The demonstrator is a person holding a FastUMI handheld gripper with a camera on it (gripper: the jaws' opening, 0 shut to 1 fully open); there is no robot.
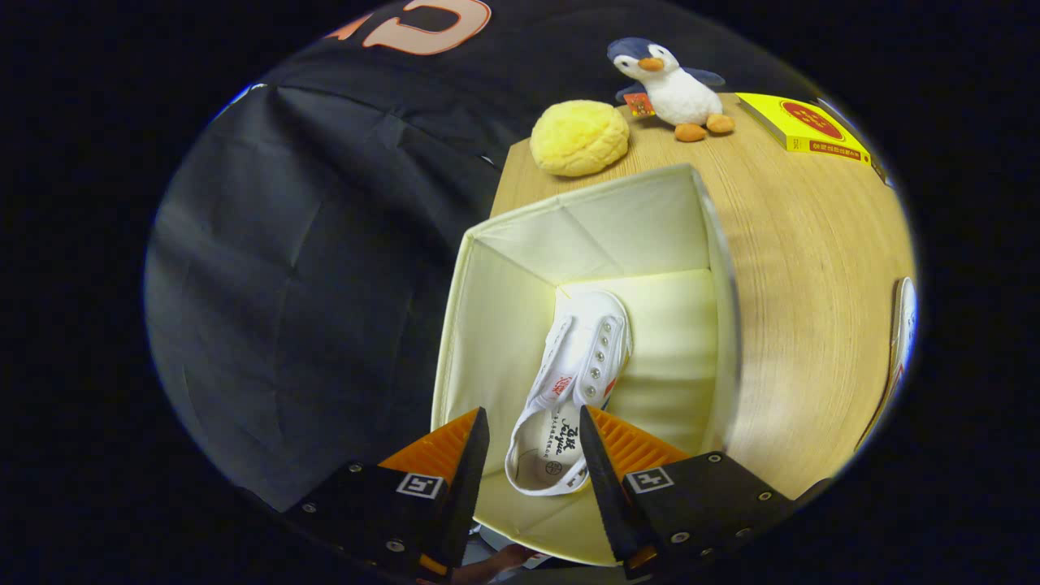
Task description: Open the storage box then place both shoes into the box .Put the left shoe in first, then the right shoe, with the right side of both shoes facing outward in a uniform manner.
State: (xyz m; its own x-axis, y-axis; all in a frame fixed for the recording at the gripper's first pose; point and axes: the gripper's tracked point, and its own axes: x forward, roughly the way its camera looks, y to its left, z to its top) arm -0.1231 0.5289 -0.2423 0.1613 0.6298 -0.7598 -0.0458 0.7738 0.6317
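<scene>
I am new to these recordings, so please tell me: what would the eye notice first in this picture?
First comes the white shoe lying inside the open cream storage box, just beyond the hand-held gripper, whose orange fingers stand open and apart on either side of the shoe's heel. Beyond the box, on the wooden table, sit a yellow bun-shaped cushion, a plush penguin and a yellow box.

Gripper (pixel 532 455) fingers apart above an open cream storage box (pixel 487 325); one white shoe (pixel 577 366) lies inside — heel between the fingers, apparently untouched.
</scene>
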